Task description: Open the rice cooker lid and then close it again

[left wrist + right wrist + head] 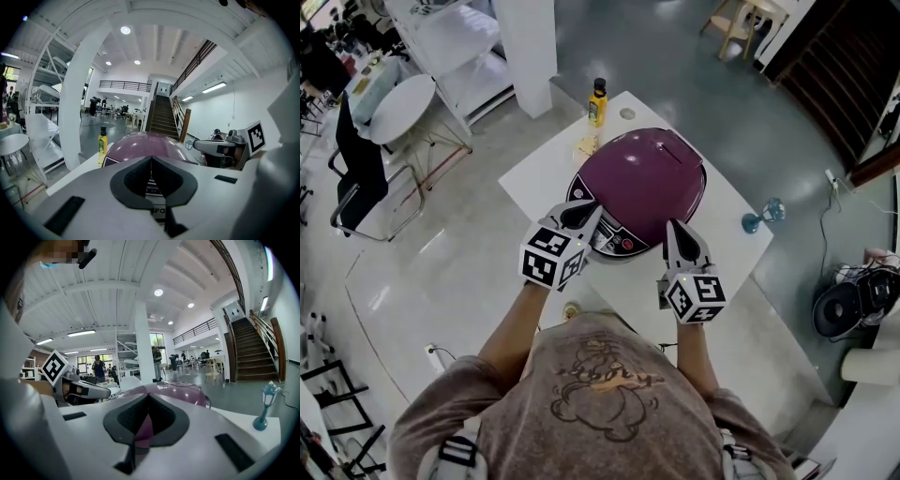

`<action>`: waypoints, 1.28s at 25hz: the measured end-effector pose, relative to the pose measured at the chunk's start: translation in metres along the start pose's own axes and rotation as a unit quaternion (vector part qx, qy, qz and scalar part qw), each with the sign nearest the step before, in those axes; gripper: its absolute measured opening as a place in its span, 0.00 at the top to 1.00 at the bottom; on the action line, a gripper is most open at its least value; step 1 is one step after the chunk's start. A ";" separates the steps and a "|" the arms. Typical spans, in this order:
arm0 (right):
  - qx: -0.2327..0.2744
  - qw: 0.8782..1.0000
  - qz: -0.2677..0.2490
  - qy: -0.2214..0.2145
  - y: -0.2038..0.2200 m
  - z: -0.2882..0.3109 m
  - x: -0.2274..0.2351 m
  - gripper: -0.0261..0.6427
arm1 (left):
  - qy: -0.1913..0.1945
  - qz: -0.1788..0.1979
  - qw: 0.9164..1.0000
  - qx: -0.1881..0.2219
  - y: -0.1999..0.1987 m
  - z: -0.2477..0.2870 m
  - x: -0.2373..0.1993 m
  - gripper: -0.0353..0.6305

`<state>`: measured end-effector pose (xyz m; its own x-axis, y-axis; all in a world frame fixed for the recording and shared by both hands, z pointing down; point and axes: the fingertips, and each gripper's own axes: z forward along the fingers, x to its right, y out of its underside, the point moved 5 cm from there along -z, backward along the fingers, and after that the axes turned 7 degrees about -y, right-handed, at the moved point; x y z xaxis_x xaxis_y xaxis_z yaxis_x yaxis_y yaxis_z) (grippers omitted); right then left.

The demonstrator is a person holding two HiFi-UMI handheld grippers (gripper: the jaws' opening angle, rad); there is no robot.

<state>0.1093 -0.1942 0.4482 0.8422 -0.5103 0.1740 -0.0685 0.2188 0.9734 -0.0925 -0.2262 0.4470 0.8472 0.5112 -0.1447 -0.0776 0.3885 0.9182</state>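
Forearms (508,330) extended; left hand-held gripper (587,209) and right hand-held gripper (676,228) closed, perhaps touching cooker (642,176).

Rice cooker lid (642,178) — glossy, smooth plastic

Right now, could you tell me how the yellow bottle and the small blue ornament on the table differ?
The bottle is yellow with a dark cap; the ornament is blue. The bottle is a plain straight column; the ornament has a round foot, thin stem and wider top. The bottle stands beyond the cooker, the ornament to its right near the table edge. Both stand upright, clear of the cooker.
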 end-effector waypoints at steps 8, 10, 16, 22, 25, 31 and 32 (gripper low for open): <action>-0.003 1.000 0.002 -0.003 0.003 0.004 0.004 0.96 | -0.001 0.022 0.999 -0.023 0.003 0.014 0.003 0.91; -0.005 1.000 0.002 -0.005 0.004 0.005 0.005 0.96 | -0.003 0.027 0.999 -0.031 0.005 0.015 0.003 0.91; -0.010 1.000 0.004 -0.009 0.004 0.006 0.008 0.96 | -0.009 0.035 0.999 -0.040 0.006 0.018 0.004 0.91; -0.024 1.000 -0.003 -0.019 0.011 0.010 0.006 0.96 | -0.014 0.033 0.999 -0.038 0.007 0.016 0.005 0.91; -0.032 0.999 -0.004 -0.023 0.013 0.012 0.006 0.96 | -0.015 0.032 0.999 -0.038 0.006 0.016 0.004 0.91; -0.046 0.998 -0.016 -0.028 0.017 0.015 0.005 0.96 | -0.014 0.024 0.999 -0.037 0.006 0.016 0.004 0.91; -0.049 0.998 -0.019 -0.028 0.018 0.015 0.005 0.96 | -0.014 0.021 0.999 -0.037 0.006 0.016 0.004 0.91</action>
<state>0.1043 -0.2049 0.4685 0.8115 -0.5653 0.1478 0.0179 0.2769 0.9607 -0.0813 -0.2338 0.4579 0.8563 0.5078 -0.0948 -0.1516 0.4224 0.8937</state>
